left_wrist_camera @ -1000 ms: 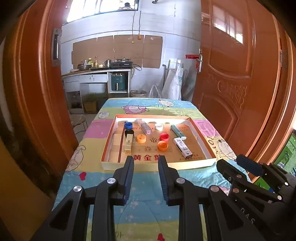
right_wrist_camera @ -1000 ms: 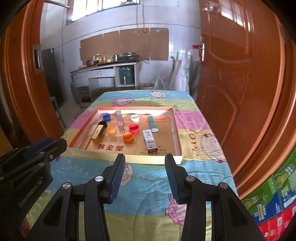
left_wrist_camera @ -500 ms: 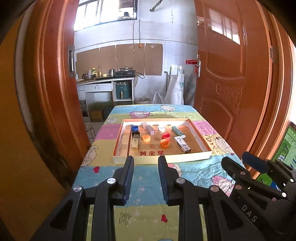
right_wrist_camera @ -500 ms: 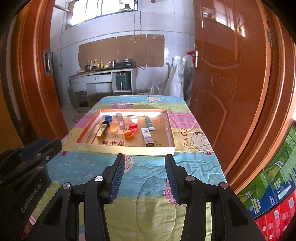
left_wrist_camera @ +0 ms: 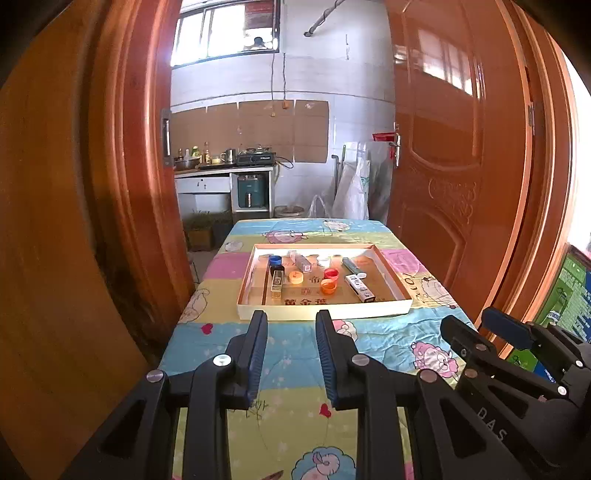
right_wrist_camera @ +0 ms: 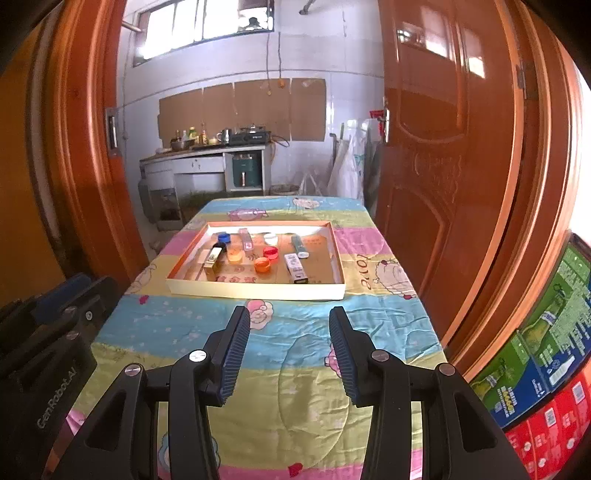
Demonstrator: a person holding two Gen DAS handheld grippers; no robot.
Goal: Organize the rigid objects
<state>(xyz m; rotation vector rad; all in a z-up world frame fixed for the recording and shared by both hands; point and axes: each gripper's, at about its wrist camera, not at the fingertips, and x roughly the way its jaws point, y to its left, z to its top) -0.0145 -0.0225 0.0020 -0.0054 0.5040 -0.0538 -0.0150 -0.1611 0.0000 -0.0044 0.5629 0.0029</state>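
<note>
Left to right, the left gripper (left_wrist_camera: pixel 291 328) and right gripper (right_wrist_camera: pixel 287 325) hover over the near part of the tabletop (right_wrist_camera: pixel 295 369), each with its jaws spread and nothing between them, well short of the tray (left_wrist_camera: pixel 321 314) lying past mid-table. Inside the tray, from its left wall to its right: a gold box (left_wrist_camera: pixel 277 285) with a blue cap (left_wrist_camera: pixel 275 260) behind it, an orange cap (left_wrist_camera: pixel 296 277), red cap (left_wrist_camera: pixel 331 273), white cap (left_wrist_camera: pixel 323 261), and a white box (left_wrist_camera: pixel 358 288).

Glossy orange-brown wooden doors (left_wrist_camera: pixel 454 177) flank opening; white tiled wall (left_wrist_camera: pixel 314 81) beyond, brown cardboard panels (left_wrist_camera: pixel 251 129), high bright window (left_wrist_camera: pixel 221 33), white counter (right_wrist_camera: pixel 199 162).
</note>
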